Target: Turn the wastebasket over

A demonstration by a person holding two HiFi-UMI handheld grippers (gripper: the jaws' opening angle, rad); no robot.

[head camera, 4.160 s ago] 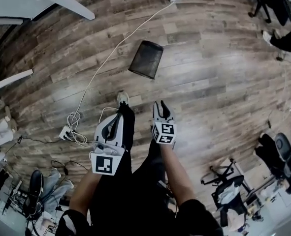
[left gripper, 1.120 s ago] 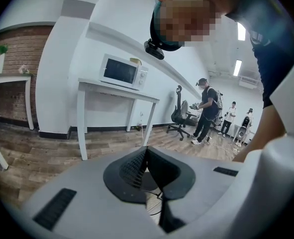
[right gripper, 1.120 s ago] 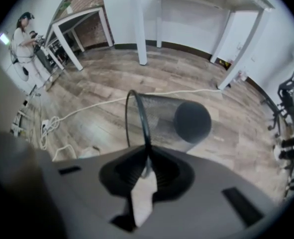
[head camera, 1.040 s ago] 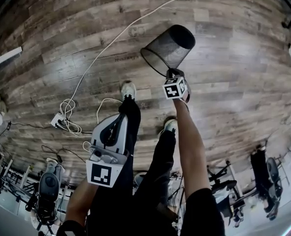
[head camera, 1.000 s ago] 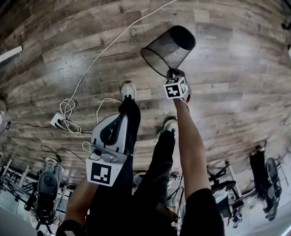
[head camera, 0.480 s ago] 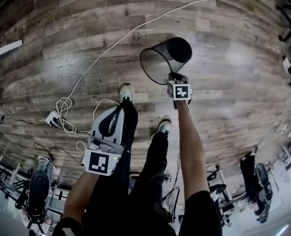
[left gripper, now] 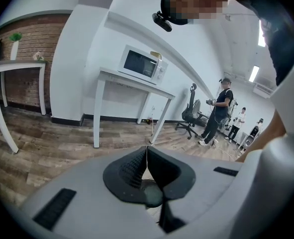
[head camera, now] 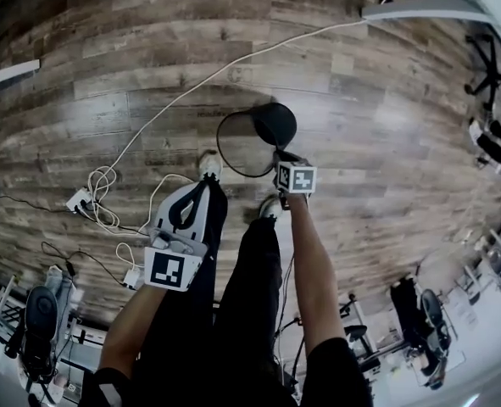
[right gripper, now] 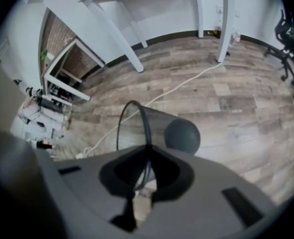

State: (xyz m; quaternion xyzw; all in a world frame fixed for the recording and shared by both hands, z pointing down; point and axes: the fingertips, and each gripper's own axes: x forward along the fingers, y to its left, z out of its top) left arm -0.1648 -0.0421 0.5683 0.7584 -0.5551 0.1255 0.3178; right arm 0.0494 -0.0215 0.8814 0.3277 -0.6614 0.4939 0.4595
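The black mesh wastebasket [head camera: 267, 125] hangs tilted above the wood floor, its round rim [head camera: 225, 147] turned up toward me and its solid base [right gripper: 182, 136] pointing away. My right gripper [head camera: 281, 158] is shut on the near edge of that rim, and in the right gripper view the thin rim wire [right gripper: 146, 133] runs straight into the closed jaws of the right gripper [right gripper: 147, 159]. My left gripper [head camera: 201, 186] is held lower left by my leg, away from the basket. In the left gripper view the left gripper [left gripper: 147, 151] is shut with nothing in it.
A white cable [head camera: 174, 100] crosses the floor to a power strip [head camera: 74, 200] with coiled leads. White table legs [head camera: 420, 7] stand at the far right. My shoes [head camera: 209, 164] are just below the basket. A table with a microwave [left gripper: 139, 66] and standing people [left gripper: 219, 108] lie ahead of the left gripper.
The right gripper has risen with the basket, and the basket has swung so its opening faces more toward me. The left gripper drifted slightly and stayed shut.
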